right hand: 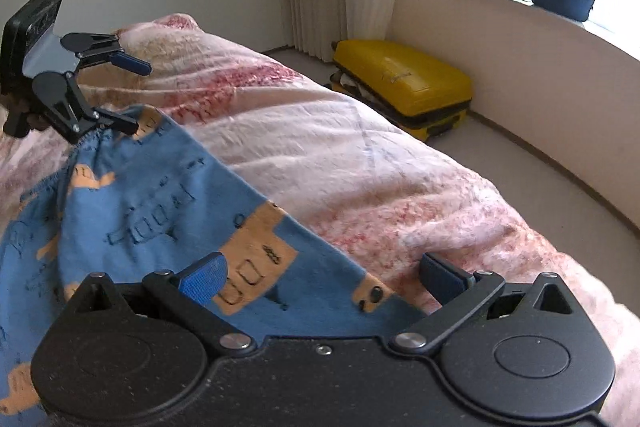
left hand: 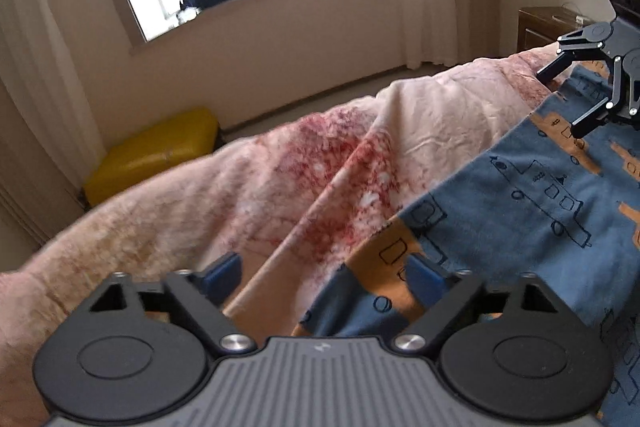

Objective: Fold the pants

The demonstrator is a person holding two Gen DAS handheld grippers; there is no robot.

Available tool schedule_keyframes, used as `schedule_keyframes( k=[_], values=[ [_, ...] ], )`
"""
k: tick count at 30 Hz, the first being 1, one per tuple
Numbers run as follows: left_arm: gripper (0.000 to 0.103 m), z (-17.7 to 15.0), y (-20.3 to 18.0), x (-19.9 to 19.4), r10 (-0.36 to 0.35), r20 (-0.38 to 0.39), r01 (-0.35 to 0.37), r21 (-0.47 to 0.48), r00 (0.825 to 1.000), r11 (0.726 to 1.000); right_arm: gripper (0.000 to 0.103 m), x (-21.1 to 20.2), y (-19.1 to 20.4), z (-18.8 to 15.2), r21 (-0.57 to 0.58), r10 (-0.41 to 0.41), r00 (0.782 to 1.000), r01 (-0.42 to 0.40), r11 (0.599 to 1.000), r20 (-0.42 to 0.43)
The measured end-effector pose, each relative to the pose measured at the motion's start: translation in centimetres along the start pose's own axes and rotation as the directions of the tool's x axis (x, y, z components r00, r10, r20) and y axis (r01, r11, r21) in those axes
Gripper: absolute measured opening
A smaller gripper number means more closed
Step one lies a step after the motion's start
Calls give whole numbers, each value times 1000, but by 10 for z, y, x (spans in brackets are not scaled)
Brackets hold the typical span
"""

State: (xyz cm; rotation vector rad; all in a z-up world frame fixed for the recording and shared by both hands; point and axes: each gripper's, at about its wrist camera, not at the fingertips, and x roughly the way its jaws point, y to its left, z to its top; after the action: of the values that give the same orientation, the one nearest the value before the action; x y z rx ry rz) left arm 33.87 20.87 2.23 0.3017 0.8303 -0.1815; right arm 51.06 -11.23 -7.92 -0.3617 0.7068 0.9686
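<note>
On the bed (left hand: 224, 195), lower right of the left wrist frame, the blue pants (left hand: 520, 203) lie spread. The left gripper (left hand: 324, 273) hovers at their near edge, jaws apart, nothing pinched. The right gripper (right hand: 324, 275) straddles the opposite edge, jaws wide apart.

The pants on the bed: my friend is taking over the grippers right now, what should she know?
Left gripper: open, holding nothing, its fingers straddling one edge of the blue patterned pants.
Right gripper: open, holding nothing, over another edge of the pants.
Pants: lying spread on the pink bedspread, rumpled.
Done: no finished fold can be seen; neither gripper has a grip yet.
Left: probably close both grippers on the pants' edge, then fold and smooth.
</note>
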Motion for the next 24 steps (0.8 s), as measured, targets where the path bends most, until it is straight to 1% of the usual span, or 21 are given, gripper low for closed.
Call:
schedule_keyframes(
  k=[1,2,3,5,7,8,9,10,11,12,13,14,15,16,19,21,23,24],
  values=[
    [75,0,5,1,-32,-11,32,-24,999,999,102,0,-2,0,-7,-4,1000,4,1000,1],
    [65,0,10,1,-63,-17,62,-50,998,997,102,0,-4,-1,-6,-4,1000,4,1000,1],
    [55,1,11,2,-82,-18,81,-70,996,994,99,0,-7,-2,1,0,1000,0,1000,3],
    [46,3,18,2,-145,-30,141,-101,989,985,95,-1,-11,-3,16,6,1000,-6,1000,8],
    [40,3,16,2,-159,-56,154,-86,986,984,89,-3,-10,-4,-2,-1,1000,1,1000,-1],
    [35,2,14,2,-155,-64,151,-71,986,986,84,-3,-9,-5,-22,-1,1000,1,1000,-12],
    [27,2,13,2,-149,-69,144,-65,986,987,77,-4,-9,-6,-34,-1,1000,0,999,-20],
    [21,2,11,3,-135,-75,130,-66,988,989,69,-4,-8,-7,-44,-1,1000,-1,999,-26],
    [12,3,10,2,-118,-78,113,-71,990,991,63,-4,-8,-7,-50,5,999,-7,999,-33],
    [7,5,7,0,-93,-76,87,-75,993,993,51,-5,-8,-7,-53,17,999,-19,998,-39],
    [5,6,5,-5,-75,-68,70,-74,995,995,36,-5,-7,-7,-62,24,999,-26,998,-44],
    [2,7,1,-8,-60,-57,56,-68,997,996,28,-6,-4,-6,-79,21,999,-25,997,-47],
    [1,8,-5,-11,-37,-43,34,-55,998,998,11,-7,-2,-6,-96,19,999,-23,995,-49],
    [0,8,-8,-17,-12,-21,11,-45,1000,999,5,-9,1,-5,-113,11,999,-17,993,-51],
    [0,11,-10,-33,45,44,-41,-76,998,996,2,-16,9,-4,-141,-30,999,25,990,-33],
    [0,15,-8,-45,91,95,-81,-105,991,991,1,-22,16,-1,-165,-63,998,61,984,-8],
    [0,21,-7,-53,148,135,-132,-120,980,984,1,-29,22,6,-189,-111,993,115,975,32],
    [0,25,-6,-55,187,160,-167,-127,969,978,1,-32,24,11,-191,-134,989,143,971,58]
  ],
)
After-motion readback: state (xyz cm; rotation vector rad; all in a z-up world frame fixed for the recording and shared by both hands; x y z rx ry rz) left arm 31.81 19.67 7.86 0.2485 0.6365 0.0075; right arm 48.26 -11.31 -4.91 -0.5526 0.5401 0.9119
